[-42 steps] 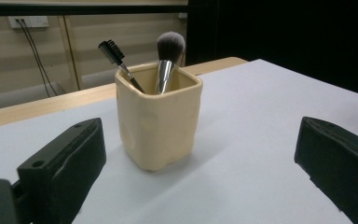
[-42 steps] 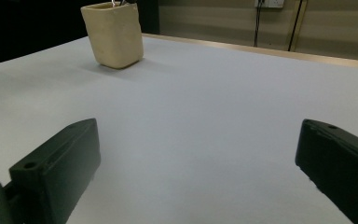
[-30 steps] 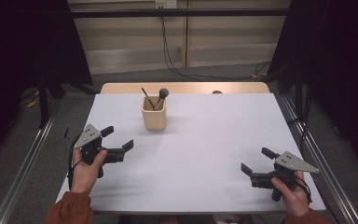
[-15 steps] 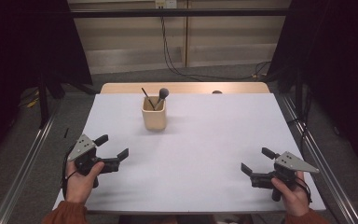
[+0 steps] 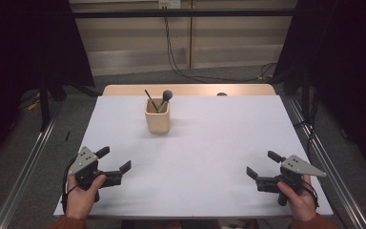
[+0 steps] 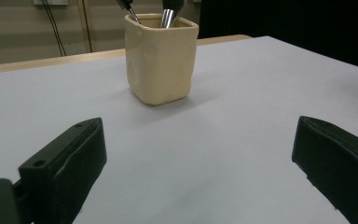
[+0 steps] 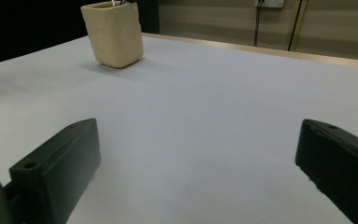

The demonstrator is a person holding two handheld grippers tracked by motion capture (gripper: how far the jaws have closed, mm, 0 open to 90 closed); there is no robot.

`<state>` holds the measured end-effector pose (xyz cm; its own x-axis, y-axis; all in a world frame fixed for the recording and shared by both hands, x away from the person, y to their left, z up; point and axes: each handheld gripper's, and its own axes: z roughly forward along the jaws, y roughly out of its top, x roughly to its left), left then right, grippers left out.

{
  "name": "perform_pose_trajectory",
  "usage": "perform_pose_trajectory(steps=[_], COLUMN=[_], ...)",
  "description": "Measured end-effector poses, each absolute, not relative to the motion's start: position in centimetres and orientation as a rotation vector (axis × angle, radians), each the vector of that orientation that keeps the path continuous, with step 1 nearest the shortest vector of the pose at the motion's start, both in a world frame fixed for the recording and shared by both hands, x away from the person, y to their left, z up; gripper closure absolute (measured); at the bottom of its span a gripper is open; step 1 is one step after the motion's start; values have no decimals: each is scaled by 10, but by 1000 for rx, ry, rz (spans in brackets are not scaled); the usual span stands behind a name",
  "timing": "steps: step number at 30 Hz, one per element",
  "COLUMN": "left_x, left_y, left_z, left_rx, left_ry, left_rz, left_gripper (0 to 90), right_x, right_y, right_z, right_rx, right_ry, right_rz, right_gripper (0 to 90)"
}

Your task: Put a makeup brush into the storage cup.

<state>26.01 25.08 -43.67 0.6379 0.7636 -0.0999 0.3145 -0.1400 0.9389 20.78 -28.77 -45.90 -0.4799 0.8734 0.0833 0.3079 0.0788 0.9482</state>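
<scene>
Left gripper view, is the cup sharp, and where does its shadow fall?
Left gripper view: the cup is fairly sharp, its soft shadow spreading toward the right; the near jaws are blurred. High view: dim, with dark side curtains and no glare on the table.

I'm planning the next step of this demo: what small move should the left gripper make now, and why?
Probably ease the left gripper forward toward the cream cup. Its jaws stand wide open and hold nothing, and the left gripper view has them pointing at the cup, which stands apart farther up the white table with a brush in it.
</scene>
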Motion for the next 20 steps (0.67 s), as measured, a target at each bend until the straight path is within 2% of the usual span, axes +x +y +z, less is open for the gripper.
perform_pose_trajectory(steps=[20], left_x=[249], left_y=[264], left_z=[-450], left_rx=[1716], left_ry=[885], left_rz=[513], left_gripper=[30], right_x=[208], right_y=[-288], right_z=[-459], right_rx=[1153], right_ry=[1849], right_rz=[1397], right_gripper=[0])
